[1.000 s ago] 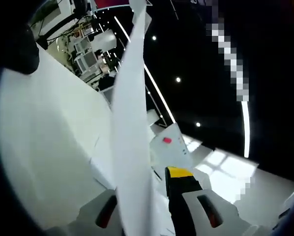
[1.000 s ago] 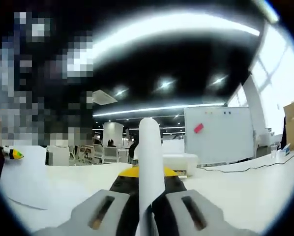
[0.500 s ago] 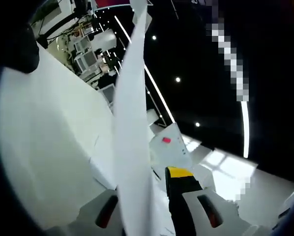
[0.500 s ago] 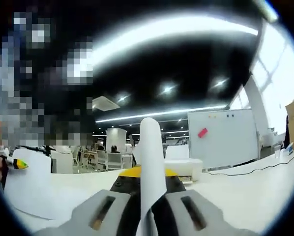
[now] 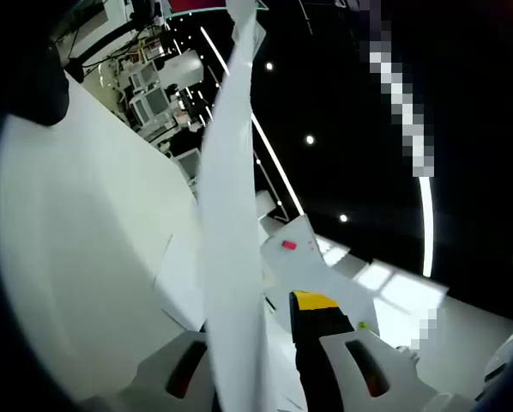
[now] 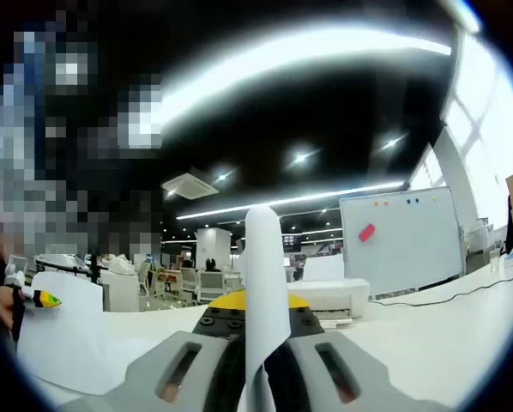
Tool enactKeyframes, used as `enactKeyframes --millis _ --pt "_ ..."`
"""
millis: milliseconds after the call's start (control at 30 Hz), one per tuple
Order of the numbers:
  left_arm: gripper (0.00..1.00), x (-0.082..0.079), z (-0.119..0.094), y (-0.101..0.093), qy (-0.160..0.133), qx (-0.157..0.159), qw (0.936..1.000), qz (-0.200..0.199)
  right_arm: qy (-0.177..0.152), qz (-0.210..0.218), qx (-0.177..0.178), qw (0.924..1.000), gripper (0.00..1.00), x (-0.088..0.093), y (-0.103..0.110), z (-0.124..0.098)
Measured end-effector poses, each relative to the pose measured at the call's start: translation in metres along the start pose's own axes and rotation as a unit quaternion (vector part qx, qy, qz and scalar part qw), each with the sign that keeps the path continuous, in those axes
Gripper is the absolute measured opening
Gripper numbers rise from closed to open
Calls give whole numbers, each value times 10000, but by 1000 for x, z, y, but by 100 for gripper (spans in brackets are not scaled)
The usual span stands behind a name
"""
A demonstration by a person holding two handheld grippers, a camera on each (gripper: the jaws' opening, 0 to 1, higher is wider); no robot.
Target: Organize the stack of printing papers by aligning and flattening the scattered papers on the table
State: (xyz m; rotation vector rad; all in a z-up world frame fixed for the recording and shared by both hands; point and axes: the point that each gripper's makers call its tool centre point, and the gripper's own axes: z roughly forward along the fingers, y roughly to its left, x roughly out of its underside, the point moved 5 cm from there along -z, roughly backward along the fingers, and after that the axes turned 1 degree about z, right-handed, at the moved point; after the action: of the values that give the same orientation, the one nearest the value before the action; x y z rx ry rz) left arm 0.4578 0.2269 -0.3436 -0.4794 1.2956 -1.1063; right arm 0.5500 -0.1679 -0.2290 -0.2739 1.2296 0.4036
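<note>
In the left gripper view a white stack of printing papers (image 5: 231,215) stands edge-on, rising from the jaws to the top of the picture. My left gripper (image 5: 255,339) is shut on its lower end, and the yellow-tipped finger (image 5: 312,302) presses its right side. In the right gripper view my right gripper (image 6: 261,319) is shut on the papers' edge (image 6: 265,275), which rises as a narrow white strip. At that view's far left, the papers' other end (image 6: 59,343) hangs from the left gripper (image 6: 44,299), held by a hand.
The white table (image 6: 428,343) stretches under both grippers. At its far side stand a white printer (image 6: 325,296) and a whiteboard (image 6: 402,240) with a red magnet. Office desks and equipment (image 5: 153,94) sit behind. A broad white surface (image 5: 85,257) spreads at left.
The right gripper view has tilted, so the whiteboard and printer sit further right and the ceiling takes up more of it. Both grips on the papers are unchanged; the left gripper view barely shifted.
</note>
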Motion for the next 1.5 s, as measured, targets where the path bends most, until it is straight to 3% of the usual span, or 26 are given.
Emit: enactKeyframes --millis 833,1500 --pt "22 5 2 -3 123 42 9999 16 -133 603 -681 9958 0 -7 55 16" --pt "22 1 0 0 64 52 10000 3 -271 584 -966 9932 0 -19 83 23"
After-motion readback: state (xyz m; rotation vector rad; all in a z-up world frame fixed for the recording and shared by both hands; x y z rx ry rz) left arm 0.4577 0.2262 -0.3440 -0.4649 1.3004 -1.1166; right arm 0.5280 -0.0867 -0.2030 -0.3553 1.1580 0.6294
